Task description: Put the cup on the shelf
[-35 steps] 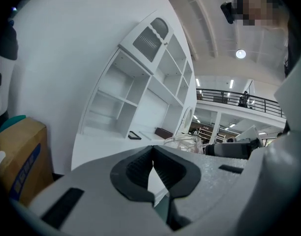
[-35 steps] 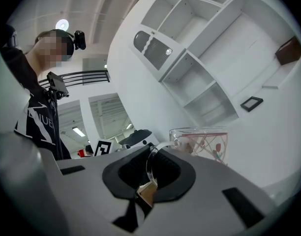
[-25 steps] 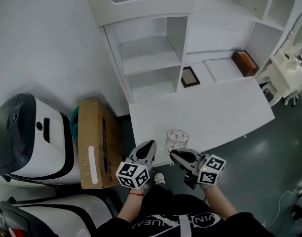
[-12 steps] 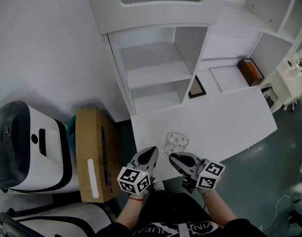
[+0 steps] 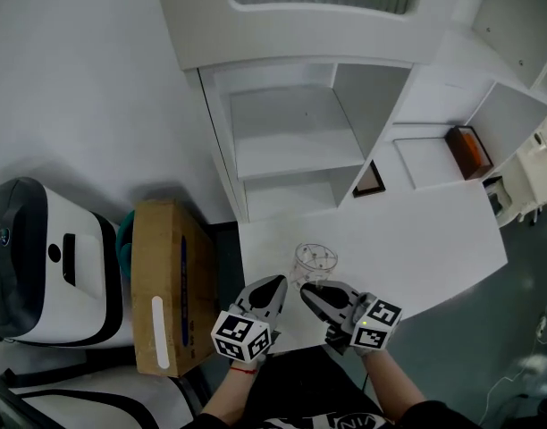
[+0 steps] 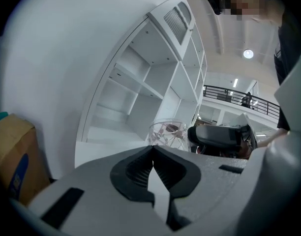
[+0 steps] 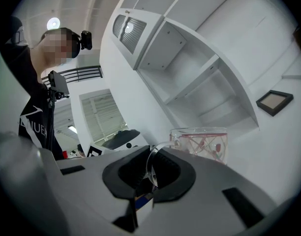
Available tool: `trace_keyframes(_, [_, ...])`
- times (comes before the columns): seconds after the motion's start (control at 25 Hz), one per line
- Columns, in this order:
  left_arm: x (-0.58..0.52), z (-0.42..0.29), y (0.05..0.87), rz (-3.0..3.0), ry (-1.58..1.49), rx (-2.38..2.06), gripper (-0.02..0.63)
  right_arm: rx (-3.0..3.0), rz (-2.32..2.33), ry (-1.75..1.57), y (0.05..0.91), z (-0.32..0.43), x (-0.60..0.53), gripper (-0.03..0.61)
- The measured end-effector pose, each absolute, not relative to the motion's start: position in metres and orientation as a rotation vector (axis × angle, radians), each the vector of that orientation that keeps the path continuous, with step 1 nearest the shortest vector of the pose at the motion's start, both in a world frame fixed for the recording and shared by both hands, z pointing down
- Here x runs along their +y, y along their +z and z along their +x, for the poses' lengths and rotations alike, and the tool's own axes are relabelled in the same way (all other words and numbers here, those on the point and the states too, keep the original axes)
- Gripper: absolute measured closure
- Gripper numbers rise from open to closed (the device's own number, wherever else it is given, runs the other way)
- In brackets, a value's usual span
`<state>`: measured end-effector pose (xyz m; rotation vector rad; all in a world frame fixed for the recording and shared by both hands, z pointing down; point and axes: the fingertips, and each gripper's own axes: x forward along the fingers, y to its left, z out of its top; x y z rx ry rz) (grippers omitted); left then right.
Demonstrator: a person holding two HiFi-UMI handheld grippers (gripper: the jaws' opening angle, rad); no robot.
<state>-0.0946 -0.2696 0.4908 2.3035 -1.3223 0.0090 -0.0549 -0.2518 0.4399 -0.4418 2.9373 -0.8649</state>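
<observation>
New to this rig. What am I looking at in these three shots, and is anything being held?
There is no robot here. A person holds a tool in each hand, and each tool ends in two-jaw tongs and carries a marker cube. The head view comes from a camera on the person's head that looks steeply down. The other two views come from cameras riding on the tools, each looking along its own jaws.

On the white desk stands a clear glass cup with a red pattern. Further back are a small dark picture frame and a brown box. An open white shelf unit rises behind the desk.

The right tongs are closed on the cup's handle. The left tongs are closed on nothing, beside the cup.
</observation>
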Motion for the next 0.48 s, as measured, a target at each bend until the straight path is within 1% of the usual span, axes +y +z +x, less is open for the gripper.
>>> trace_keyframes(0.48, [-0.328,-0.1,0.51,2.254,-0.041,-1.434,0.604,3.079,-0.372,-0.686,0.465,-0.076,-0.312,0.561])
